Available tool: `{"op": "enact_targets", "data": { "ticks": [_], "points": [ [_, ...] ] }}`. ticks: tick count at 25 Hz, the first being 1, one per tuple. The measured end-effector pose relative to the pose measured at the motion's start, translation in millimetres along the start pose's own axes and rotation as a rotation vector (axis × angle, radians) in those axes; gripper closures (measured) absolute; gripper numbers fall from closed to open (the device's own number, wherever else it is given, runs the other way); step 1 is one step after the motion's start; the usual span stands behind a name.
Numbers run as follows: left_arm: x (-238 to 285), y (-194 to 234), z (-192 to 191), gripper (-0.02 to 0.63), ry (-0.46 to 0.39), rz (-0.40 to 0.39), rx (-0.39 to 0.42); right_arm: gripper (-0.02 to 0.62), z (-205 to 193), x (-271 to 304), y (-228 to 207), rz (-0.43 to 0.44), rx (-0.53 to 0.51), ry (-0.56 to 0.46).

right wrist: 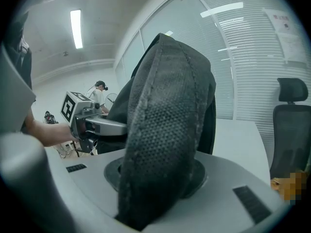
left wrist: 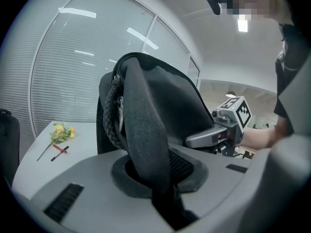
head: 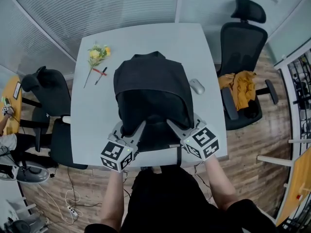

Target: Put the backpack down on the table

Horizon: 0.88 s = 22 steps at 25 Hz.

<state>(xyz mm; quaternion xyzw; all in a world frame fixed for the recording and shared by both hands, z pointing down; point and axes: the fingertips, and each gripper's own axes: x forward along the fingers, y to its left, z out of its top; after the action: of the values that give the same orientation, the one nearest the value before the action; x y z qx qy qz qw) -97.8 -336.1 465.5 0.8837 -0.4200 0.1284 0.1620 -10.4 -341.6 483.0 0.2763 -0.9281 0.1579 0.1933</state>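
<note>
head view: a black backpack [head: 153, 93] stands upright over the near half of a grey table [head: 92, 115]. the left gripper [head: 138, 128] and the right gripper [head: 172, 125] reach into its near side from below. whether its base touches the tabletop i cannot tell. on the table's far left lie yellow flowers [head: 97, 53] and two pens [head: 101, 74], and a computer mouse [head: 197, 86] sits just right of the bag. an office chair [head: 243, 42] on the right carries a yellow garment [head: 240, 84].

left gripper view: the left gripper [left wrist: 153, 183] is clenched on a dark shoulder strap [left wrist: 143, 130], which rises from between the jaws to the backpack [left wrist: 175, 106]. the right gripper [left wrist: 206, 137] shows beside the bag, with the flowers [left wrist: 62, 131] and pens [left wrist: 59, 151] well off to the left.

right gripper view: the right gripper [right wrist: 155, 188] grips a padded mesh strap [right wrist: 163, 130] that fills the gap between its jaws. the left gripper [right wrist: 109, 126] shows at the left, and the table [right wrist: 238, 140] lies beyond.
</note>
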Motion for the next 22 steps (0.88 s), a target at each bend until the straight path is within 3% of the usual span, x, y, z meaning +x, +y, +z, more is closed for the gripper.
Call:
{"op": "enact_targets", "data": {
  "ticks": [22],
  "points": [
    [13.9, 19.3, -17.4, 0.523, -0.008, 0.004, -0.011, 0.492, -9.3, 19.0, -10.5, 0.057, -0.022, -0.029]
  ]
}}
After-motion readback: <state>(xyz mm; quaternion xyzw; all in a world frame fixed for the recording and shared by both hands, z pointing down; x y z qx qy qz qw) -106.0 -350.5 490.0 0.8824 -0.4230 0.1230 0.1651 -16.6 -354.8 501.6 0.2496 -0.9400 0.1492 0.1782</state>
